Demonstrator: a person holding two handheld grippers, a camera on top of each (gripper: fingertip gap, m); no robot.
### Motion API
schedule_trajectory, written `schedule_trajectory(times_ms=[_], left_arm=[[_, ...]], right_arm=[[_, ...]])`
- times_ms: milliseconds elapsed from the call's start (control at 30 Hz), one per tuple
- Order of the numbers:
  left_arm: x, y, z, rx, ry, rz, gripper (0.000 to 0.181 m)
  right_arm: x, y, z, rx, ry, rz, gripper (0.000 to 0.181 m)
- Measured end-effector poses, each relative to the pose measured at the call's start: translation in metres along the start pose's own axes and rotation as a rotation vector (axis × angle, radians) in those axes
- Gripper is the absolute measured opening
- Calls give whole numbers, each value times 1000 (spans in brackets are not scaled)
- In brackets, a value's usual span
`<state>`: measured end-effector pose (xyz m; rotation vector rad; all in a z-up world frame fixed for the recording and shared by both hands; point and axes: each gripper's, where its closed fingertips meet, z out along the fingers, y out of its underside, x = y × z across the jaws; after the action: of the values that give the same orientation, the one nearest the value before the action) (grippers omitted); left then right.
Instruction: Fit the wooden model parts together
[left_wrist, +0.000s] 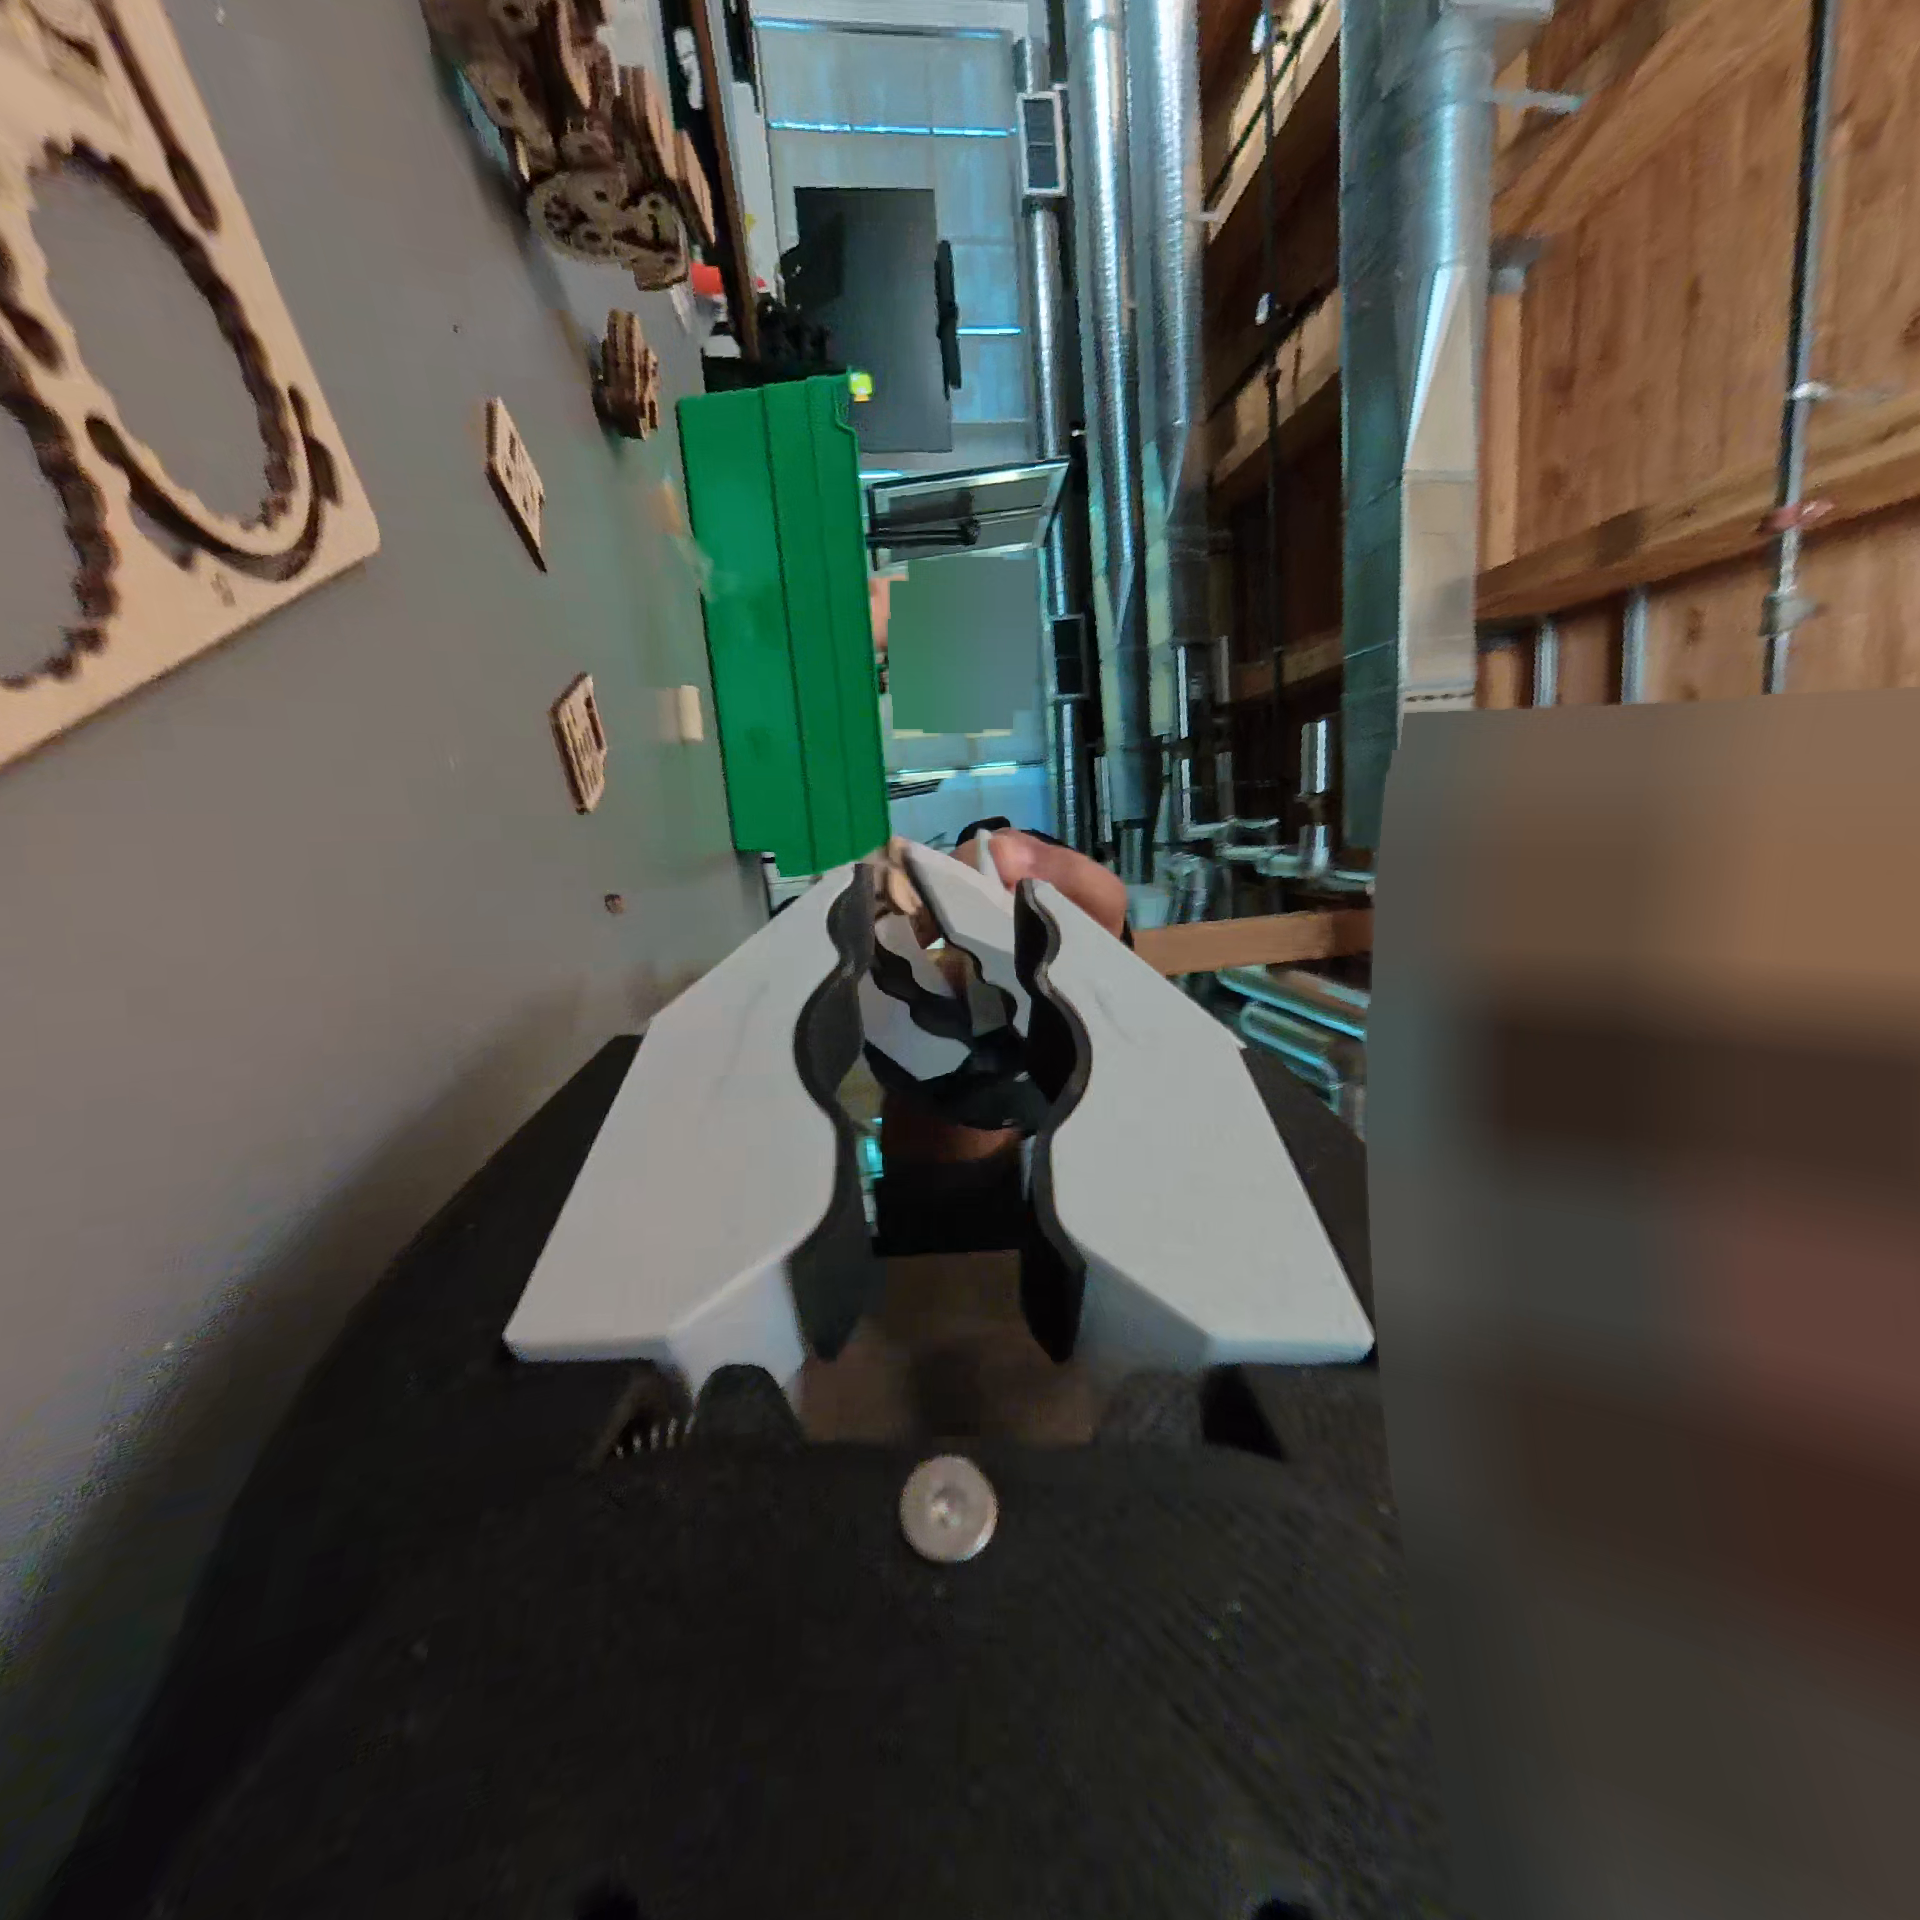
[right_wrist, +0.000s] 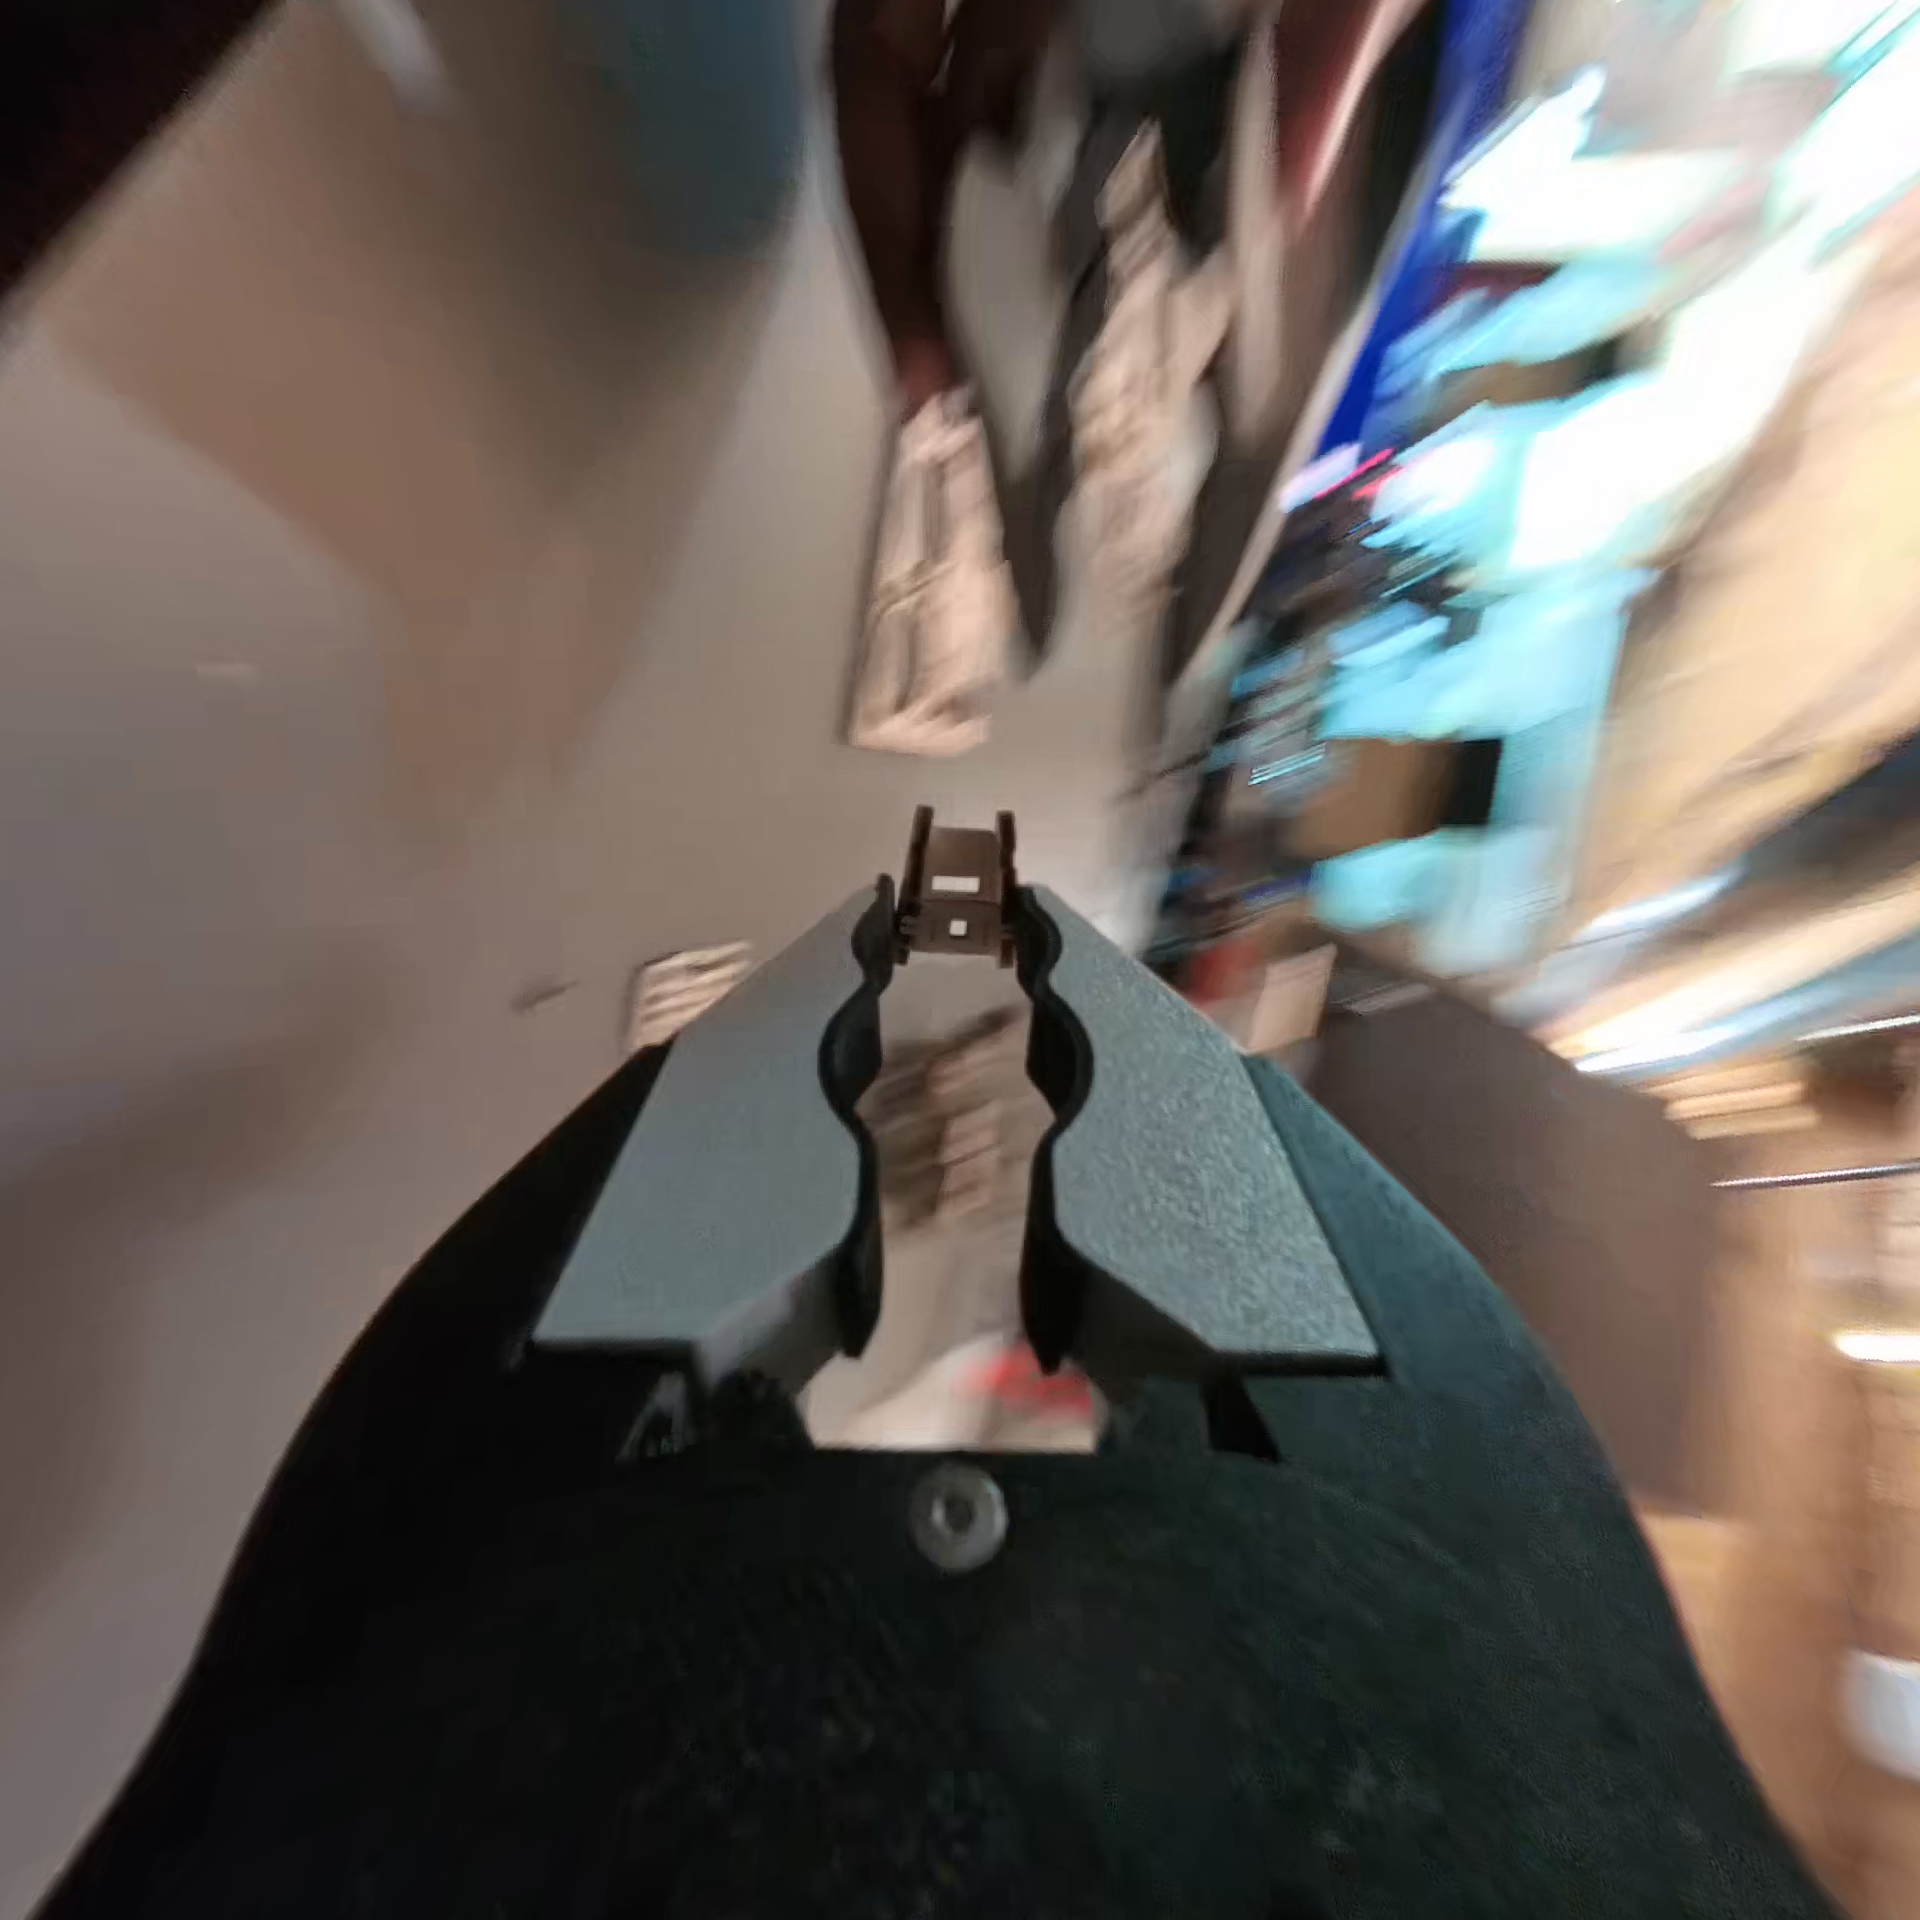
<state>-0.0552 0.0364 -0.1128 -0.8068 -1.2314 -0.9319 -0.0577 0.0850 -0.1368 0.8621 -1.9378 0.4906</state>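
Slippage looks like the real risk: right gripper (right_wrist: 954, 914) fingers pinch the small wooden part (right_wrist: 956, 894) only at its base mid-swing, while left gripper (left_wrist: 920, 894) fingers clamp a pale sliver (left_wrist: 896, 883) above the desk (left_wrist: 416, 727).

Right gripper (left_wrist: 940, 951) crowds the left gripper's (left_wrist: 935, 883) tips, green box (left_wrist: 790, 623) close behind, open room rightward.

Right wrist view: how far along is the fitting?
Done: an assembled wooden model stands on the grey table. In hand: the right gripper pinches a small brown wooden part; the left gripper meets the other's tips, contents unclear. Left: loose wooden pieces and the cut sheet remain unjoined.
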Motion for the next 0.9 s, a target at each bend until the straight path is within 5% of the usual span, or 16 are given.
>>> schedule_trajectory(times_ms=[33, 200, 333, 500, 900], left_arm=[[1, 0, -1, -6, -13, 31, 25], [-2, 8, -3, -67, -59, 129, 24], [-3, 17, -4, -109, -50, 112, 23], [-8, 21, -6, -114, -34, 61, 18], [-14, 18, -6, -112, -41, 45, 15]], right_arm=[[-10, 10, -4, -43, -102, 109, 21], [-54, 50, -41, -282, -569, 700, 21], [-81, 58, -58, -434, -796, 962, 21], [-100, 67, -53, -528, -840, 906, 22], [-105, 57, -40, -452, -857, 947, 22]])
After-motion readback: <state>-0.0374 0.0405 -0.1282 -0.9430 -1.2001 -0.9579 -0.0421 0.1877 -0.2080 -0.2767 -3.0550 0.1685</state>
